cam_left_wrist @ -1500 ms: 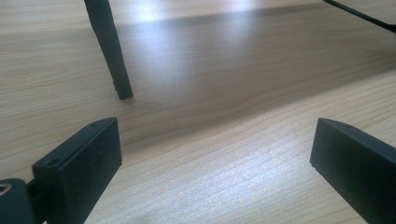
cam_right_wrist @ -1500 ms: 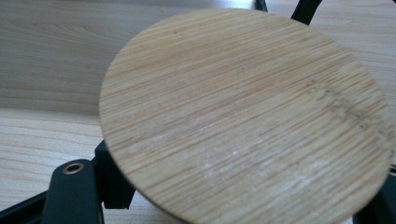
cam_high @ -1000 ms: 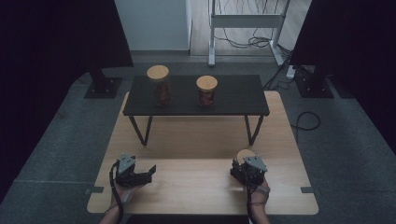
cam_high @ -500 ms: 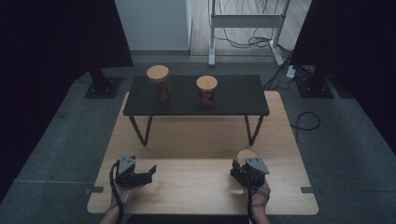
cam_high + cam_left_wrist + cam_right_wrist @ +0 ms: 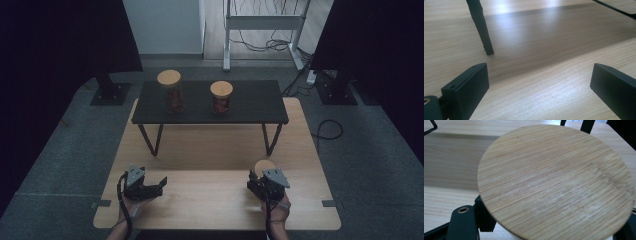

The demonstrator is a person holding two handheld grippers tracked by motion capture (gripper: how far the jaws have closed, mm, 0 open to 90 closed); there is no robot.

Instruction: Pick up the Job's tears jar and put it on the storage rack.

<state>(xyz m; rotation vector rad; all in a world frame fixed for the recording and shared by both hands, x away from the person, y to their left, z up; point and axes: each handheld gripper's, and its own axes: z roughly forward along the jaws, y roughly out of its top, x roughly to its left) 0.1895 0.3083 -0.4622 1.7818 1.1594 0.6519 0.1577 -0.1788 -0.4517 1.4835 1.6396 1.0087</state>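
A jar with a round bamboo lid (image 5: 264, 166) stands near the front right of the wooden table (image 5: 210, 150). My right gripper (image 5: 265, 176) is shut on it from the near side. In the right gripper view the lid (image 5: 554, 182) covers the jar's body, and one black finger (image 5: 464, 220) shows under its left rim. My left gripper (image 5: 161, 184) rests at the front left, pointing right. Its jaws (image 5: 539, 87) stand wide open over bare wood with nothing between them.
A low black table (image 5: 250, 102) stands across the far half of the wooden one. It carries two bamboo-lidded jars, one at the left (image 5: 170, 92) and one in the middle (image 5: 221, 97). One of its thin legs (image 5: 480, 27) rises ahead of my left gripper.
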